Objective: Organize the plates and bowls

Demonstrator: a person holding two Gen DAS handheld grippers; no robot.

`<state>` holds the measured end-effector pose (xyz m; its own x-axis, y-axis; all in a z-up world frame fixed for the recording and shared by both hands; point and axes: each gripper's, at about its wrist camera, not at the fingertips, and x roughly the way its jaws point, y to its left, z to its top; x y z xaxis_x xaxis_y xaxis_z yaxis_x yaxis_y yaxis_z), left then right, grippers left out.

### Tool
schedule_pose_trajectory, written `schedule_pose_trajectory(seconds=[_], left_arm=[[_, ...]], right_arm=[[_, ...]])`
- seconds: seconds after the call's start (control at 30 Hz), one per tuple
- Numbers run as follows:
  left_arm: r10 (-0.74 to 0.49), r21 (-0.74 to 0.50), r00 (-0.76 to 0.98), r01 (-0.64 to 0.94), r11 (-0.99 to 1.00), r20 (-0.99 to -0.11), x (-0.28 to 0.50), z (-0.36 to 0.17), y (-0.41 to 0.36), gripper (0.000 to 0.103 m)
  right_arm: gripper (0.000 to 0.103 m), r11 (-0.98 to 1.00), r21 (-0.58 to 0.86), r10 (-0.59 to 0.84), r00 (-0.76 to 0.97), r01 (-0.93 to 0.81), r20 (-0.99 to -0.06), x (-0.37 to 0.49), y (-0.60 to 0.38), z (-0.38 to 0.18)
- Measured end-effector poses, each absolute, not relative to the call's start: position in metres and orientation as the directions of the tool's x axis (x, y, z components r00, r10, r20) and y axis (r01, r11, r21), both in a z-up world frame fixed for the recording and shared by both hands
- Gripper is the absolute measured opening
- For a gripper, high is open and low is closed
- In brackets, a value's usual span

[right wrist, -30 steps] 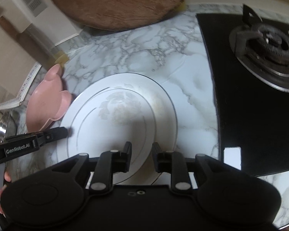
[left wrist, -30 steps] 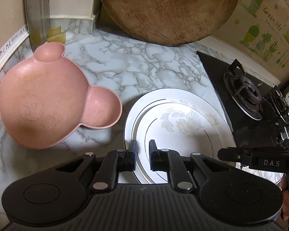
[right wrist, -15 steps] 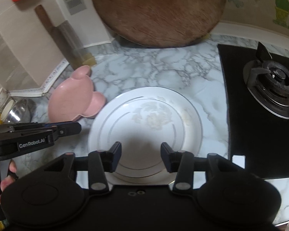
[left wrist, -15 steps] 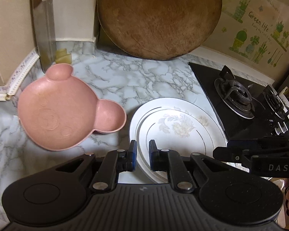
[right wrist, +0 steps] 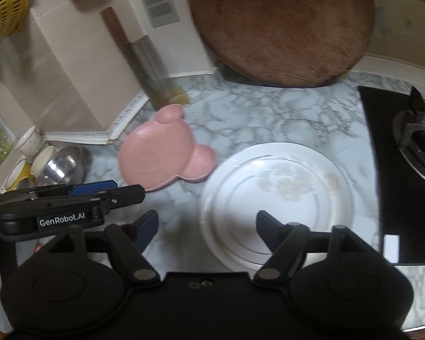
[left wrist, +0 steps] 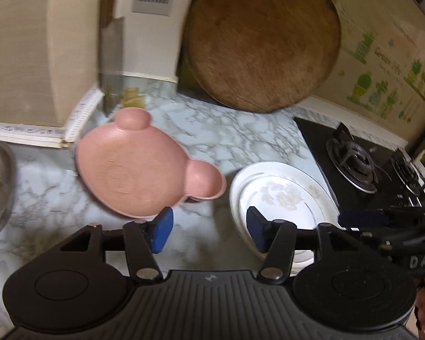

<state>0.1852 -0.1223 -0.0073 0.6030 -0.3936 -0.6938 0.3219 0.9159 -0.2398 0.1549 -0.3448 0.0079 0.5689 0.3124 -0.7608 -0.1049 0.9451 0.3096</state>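
Note:
A pink bear-shaped plate (left wrist: 138, 167) lies on the marble counter (left wrist: 240, 136), left of a white floral plate (left wrist: 283, 195). My left gripper (left wrist: 209, 232) is open and empty, raised above the counter between the two plates. My right gripper (right wrist: 206, 229) is open and empty above the near left rim of the white plate (right wrist: 277, 195). The pink plate (right wrist: 161, 158) lies to its left. The left gripper shows in the right wrist view (right wrist: 104, 192), and the right gripper shows in the left wrist view (left wrist: 362, 216).
A round wooden cutting board (left wrist: 263, 39) leans on the back wall. A black gas hob (left wrist: 359, 164) lies to the right. A cleaver (right wrist: 144, 56) stands at the back left. A steel bowl (right wrist: 62, 167) and cups (right wrist: 31, 138) sit far left.
Both grippers have opened wide and pulled back and up from the white plate. The left one has shifted left, toward the pink plate.

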Motion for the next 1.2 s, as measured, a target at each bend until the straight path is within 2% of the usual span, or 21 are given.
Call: schedule_pose_trajectory(seconds=[0.07, 0.1, 0.2, 0.43, 0.67, 0.9, 1.07, 1.2], left_arm=[[-0.38, -0.229, 0.618, 0.311, 0.922, -0.688, 0.186, -0.006, -0.11, 0.06], [-0.368, -0.22, 0.629, 0.303, 0.927, -0.685, 0.186, -0.006, -0.104, 0.067], [-0.32, -0.186, 0.675, 0.266, 0.946, -0.664, 0.186, -0.006, -0.085, 0.076], [-0.237, -0.092, 0.716, 0.235, 0.968, -0.657, 0.198, -0.009, -0.056, 0.077], [-0.228, -0.074, 0.686, 0.246, 0.966, -0.691, 0.229, -0.015, -0.042, 0.077], [-0.231, -0.099, 0.629, 0.238, 0.966, -0.742, 0.271, -0.029, -0.037, 0.077], [-0.221, -0.103, 0.611, 0.223, 0.969, -0.76, 0.29, -0.038, -0.036, 0.077], [-0.212, -0.097, 0.603, 0.218, 0.971, -0.769, 0.299, -0.044, -0.037, 0.077]], right_arm=[[0.085, 0.945, 0.306, 0.316, 0.571, -0.116, -0.758, 0.155, -0.333, 0.01], [0.088, 0.943, 0.307, 0.323, 0.57, -0.127, -0.755, 0.155, -0.327, 0.011], [0.099, 0.947, 0.29, 0.315, 0.577, -0.139, -0.753, 0.158, -0.309, 0.012], [0.101, 0.955, 0.277, 0.288, 0.573, -0.11, -0.767, 0.172, -0.274, 0.0], [0.1, 0.958, 0.285, 0.255, 0.541, -0.029, -0.802, 0.196, -0.249, -0.021], [0.096, 0.968, 0.248, 0.192, 0.527, 0.038, -0.828, 0.224, -0.224, -0.043], [0.084, 0.97, 0.221, 0.14, 0.507, 0.104, -0.851, 0.244, -0.216, -0.059], [0.073, 0.956, 0.251, 0.15, 0.484, 0.151, -0.862, 0.258, -0.216, -0.07]])
